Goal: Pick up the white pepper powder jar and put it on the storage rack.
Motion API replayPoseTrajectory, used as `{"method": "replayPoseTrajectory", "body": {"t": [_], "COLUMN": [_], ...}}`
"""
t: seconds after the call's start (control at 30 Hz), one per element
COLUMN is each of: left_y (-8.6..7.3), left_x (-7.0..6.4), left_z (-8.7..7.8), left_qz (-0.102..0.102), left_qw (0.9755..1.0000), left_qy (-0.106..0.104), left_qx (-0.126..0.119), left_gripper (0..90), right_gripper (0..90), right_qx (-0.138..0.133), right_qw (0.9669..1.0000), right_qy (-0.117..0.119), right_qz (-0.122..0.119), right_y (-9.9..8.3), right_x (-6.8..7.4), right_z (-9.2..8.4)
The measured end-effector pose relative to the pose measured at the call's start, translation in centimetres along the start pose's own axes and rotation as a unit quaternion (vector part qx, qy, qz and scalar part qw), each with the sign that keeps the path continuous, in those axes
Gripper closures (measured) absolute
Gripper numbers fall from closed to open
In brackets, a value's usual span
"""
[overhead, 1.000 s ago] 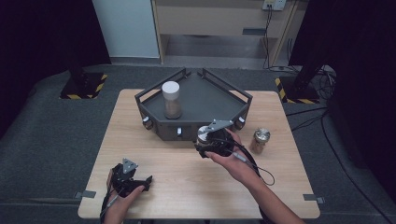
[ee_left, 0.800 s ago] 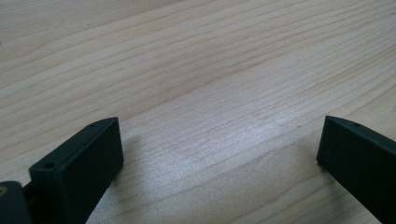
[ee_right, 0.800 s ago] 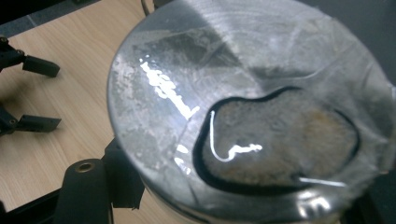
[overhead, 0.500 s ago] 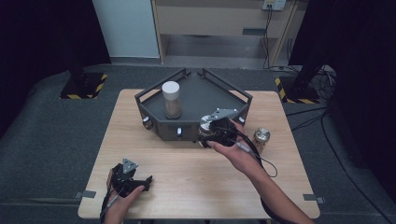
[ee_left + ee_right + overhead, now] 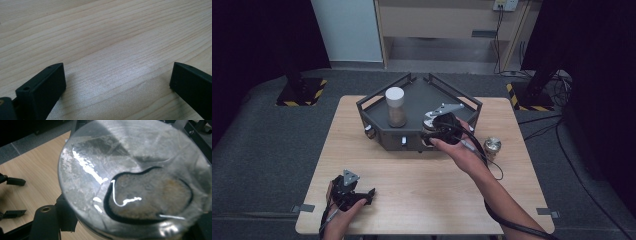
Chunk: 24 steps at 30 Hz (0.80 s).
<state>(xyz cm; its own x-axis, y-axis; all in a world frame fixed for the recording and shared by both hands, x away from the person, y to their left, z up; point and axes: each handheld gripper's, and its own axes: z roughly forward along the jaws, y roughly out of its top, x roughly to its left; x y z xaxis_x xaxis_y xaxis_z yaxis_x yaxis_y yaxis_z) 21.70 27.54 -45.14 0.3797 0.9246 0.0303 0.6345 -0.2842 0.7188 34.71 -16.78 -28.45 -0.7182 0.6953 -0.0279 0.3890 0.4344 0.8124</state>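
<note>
Wooden bench point(image 5: 412, 175) carries a dark tray point(image 5: 412, 100); the right gripper point(image 5: 439, 127) holds a clear jar point(image 5: 130, 182) at its near right edge, while the left gripper point(image 5: 354, 195) rests wide open near-left.

A light wooden table point(image 5: 412, 200) stands on grey floor matting point(image 5: 262, 150). On its far half sits a dark angular tray point(image 5: 387, 135) with raised rails. A clear jar with a white lid point(image 5: 395, 107), part filled with brownish powder, stands upright in the tray's left part. A small metal-lidded jar point(image 5: 492, 148) stands on the table just right of the tray. Behind are a wooden cabinet point(image 5: 447, 20), two hazard-striped stand bases point(image 5: 299, 92) and loose cables point(image 5: 557, 80).
</note>
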Motion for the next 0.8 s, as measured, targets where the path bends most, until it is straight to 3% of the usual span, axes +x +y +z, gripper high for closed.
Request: {"method": "replayPoseTrajectory", "body": {"t": [0.47, 0.8], "left_y": [0.0, 0.0], "left_x": [0.0, 0.0], "left_z": [0.0, 0.0], "left_qz": [0.0, 0.001], "left_qw": [1.0, 1.0], "left_qy": [0.0, 0.0], "left_qx": [0.0, 0.001], "left_gripper": [0.0, 0.0], "right_gripper": [31.0, 31.0], "right_qx": [0.004, 0.011], "right_qw": [0.9999, 0.9998], "right_qy": [-0.012, -0.016], "right_qz": [-0.007, -0.006], "right_y": [1.9, 3.1], "right_x": [-0.2, -0.6], "right_z": [0.4, 1.7]}}
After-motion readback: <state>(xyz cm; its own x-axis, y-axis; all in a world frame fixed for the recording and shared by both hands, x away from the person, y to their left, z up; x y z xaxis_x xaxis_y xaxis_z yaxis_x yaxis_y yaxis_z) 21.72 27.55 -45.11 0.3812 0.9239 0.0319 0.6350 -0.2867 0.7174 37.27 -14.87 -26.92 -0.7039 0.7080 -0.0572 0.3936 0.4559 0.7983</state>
